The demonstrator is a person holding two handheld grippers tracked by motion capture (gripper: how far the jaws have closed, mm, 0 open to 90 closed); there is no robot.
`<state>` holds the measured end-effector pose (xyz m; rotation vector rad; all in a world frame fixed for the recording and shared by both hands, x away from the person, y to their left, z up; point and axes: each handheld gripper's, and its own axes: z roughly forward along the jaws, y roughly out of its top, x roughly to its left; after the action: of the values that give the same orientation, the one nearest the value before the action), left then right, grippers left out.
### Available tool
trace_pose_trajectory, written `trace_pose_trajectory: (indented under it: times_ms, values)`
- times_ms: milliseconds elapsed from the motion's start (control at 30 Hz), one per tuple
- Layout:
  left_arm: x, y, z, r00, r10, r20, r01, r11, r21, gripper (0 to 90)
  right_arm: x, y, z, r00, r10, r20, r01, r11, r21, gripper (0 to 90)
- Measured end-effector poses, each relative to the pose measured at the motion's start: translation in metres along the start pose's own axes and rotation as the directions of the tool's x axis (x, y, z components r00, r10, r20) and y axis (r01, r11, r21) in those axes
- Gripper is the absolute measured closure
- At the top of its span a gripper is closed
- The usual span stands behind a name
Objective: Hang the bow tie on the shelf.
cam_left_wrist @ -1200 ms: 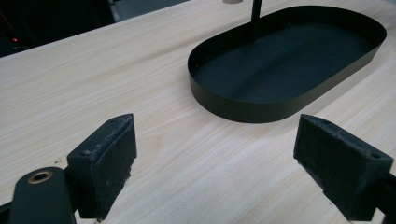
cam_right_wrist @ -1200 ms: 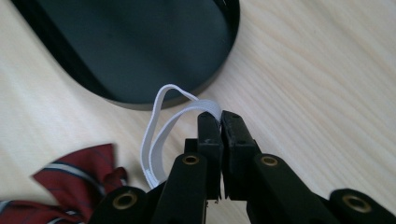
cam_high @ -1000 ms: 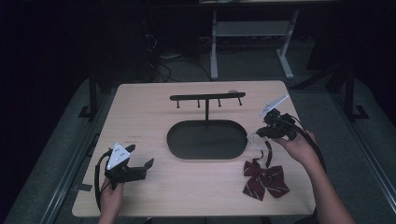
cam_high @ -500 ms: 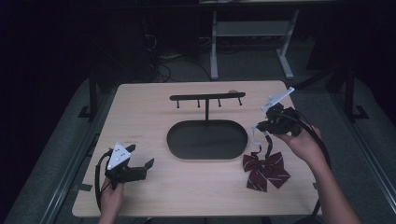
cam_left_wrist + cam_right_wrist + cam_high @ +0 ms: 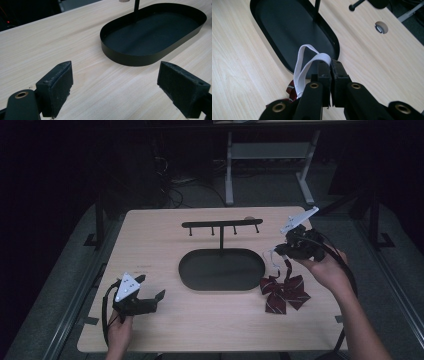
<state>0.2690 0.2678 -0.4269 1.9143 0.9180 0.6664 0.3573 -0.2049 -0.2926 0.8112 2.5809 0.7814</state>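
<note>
Clearly we are dealing with a soft, light thing: a dark red striped bow tie (image 5: 283, 291) on a thin white elastic loop (image 5: 308, 64). We judge it floppy and easy to lift, unlikely to break, though the smooth elastic could slide out of a loose pinch. The loop is the sensible place to hold it, and our right gripper (image 5: 330, 65) has its jaws pressed together on that loop, raised just right of the black oval tray (image 5: 221, 269). The bow itself rests on the wooden table (image 5: 165, 235), near and right of the tray, its two wings spread roughly left to right, with the elastic rising from its middle toward the far right. A black hook stand (image 5: 222, 225) rises from the tray's far side. Our left gripper (image 5: 115, 82) sits low at the near left, jaws spread wide and empty.
</note>
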Motion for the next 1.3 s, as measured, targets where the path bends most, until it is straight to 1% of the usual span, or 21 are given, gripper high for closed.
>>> trace_pose_trajectory:
  times_ms: [333, 533, 767, 933, 1100, 1167, 1300]
  values:
    - [0.0, 0.0, 0.0, 1.0, 0.0, 0.0, 0.0, 1.0, -0.003, 13.0, 0.001, 0.015, -0.006, 0.9998, -0.018, 0.003, 0.018, 1.0, -0.01, 87.3]
    - [0.0, 0.0, 0.0, 1.0, 0.0, 0.0, 0.0, 1.0, -0.003, 13.0, 0.0, 0.022, -0.005, 0.9997, -0.025, 0.002, 0.025, 1.0, -0.015, 87.3]
    - [0.0, 0.0, 0.0, 1.0, -0.007, 0.001, 0.007, 0.9999, -0.01, 12.9, -0.006, 0.034, -0.005, 0.9998, -0.017, -0.008, 0.017, 1.0, -0.022, 87.3]
    - [0.001, 0.0, 0.0, 0.9999, -0.015, 0.0, 0.015, 0.9998, -0.011, 12.9, -0.009, 0.042, -0.004, 0.9997, -0.024, -0.001, 0.024, 1.0, -0.02, 87.3]
    - [0.001, 0.0, 0.0, 0.9999, -0.017, 0.001, 0.017, 0.9998, -0.011, 12.9, -0.012, 0.049, 0.0, 0.9996, -0.026, -0.005, 0.026, 0.999, -0.021, 87.3]
    - [0.002, 0.0, 0.0, 1.0, -0.007, 0.0, 0.007, 0.9999, -0.01, 12.9, -0.013, 0.051, 0.001, 0.9997, -0.024, -0.005, 0.024, 1.0, -0.02, 87.3]
    - [0.002, 0.0, 0.0, 0.9999, -0.014, 0.0, 0.014, 0.9999, -0.005, 13.0, -0.016, 0.055, 0.002, 0.9999, -0.014, -0.009, 0.013, 1.0, -0.019, 87.3]
